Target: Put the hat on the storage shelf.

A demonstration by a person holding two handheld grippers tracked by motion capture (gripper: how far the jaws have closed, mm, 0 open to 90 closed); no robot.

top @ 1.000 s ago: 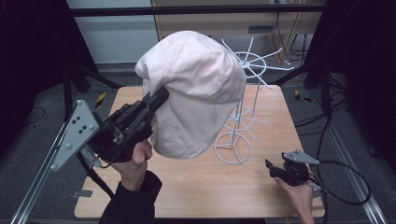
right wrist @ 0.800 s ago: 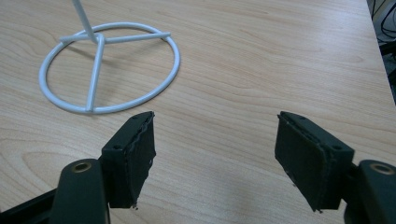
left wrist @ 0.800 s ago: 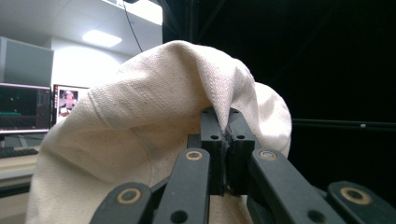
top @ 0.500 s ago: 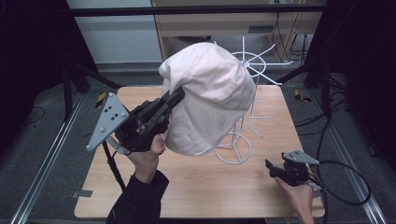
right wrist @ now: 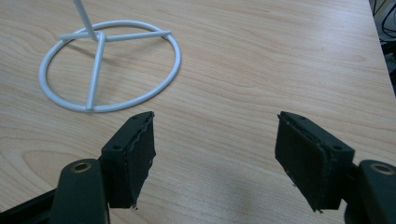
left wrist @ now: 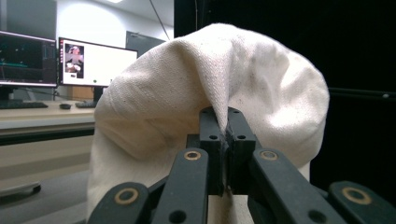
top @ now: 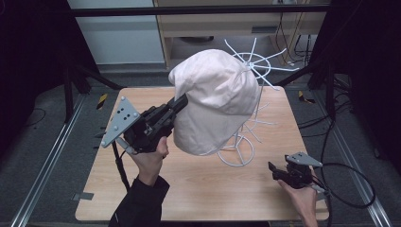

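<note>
Above the middle of the bench point(top: 198, 189), a cream cloth hat point(top: 215, 106) is hanging in the air, pinched at its left edge by the left tongs point(top: 182, 100), which are reaching in from the left and pointing up toward the far right. Seen in the left gripper view, the two black jaws are pressing tight together with a fold of the hat's fabric point(left wrist: 215, 93) caught between them, and the cloth is bulging up and over them. The hat is partly covering a white wire stand point(top: 250, 71), whose spoked top is sticking out just behind the hat on the far right, while its round base point(top: 235, 151) is sitting on the bench below the hat's lower edge. Whether the hat is touching the stand, I cannot tell. Over at the near right corner of the bench, the right tongs point(top: 272, 169) are resting low in the person's hand, well apart from the hat. Their jaws are standing wide apart with nothing between them, pointing across bare wood toward the ring of the stand's base point(right wrist: 109, 63).
</note>
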